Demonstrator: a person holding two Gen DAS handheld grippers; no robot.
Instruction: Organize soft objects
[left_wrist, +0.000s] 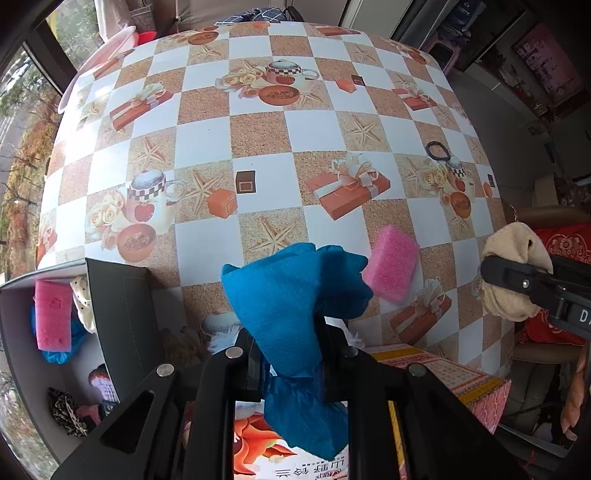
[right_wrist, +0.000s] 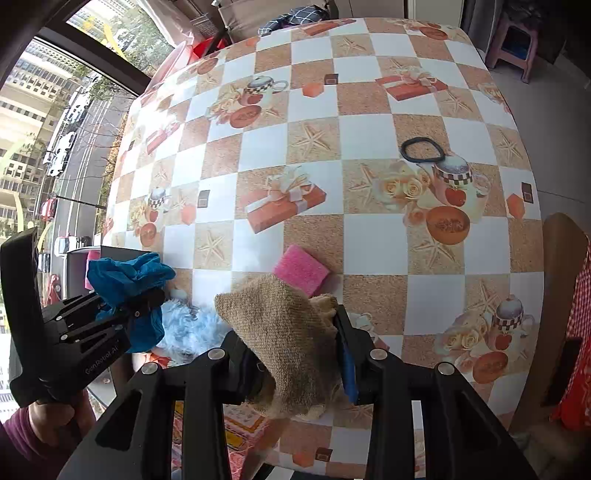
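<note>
Between left tool (left_wrist: 288, 350) pads: crumpled blue cloth (left_wrist: 291, 291), bunched, drooping below.

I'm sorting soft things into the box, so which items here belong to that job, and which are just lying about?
Part of the job:
- blue cloth in the left gripper
- burlap pouch in the right gripper
- pink sponge on the table
- box
- fluffy blue thing

Lying about:
- black hair tie
- printed cartons

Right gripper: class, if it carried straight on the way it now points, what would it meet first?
The right gripper, shut on the burlap pouch, points steeply down; beyond the pouch, probably the pink sponge on the table, though depth is unclear.
</note>
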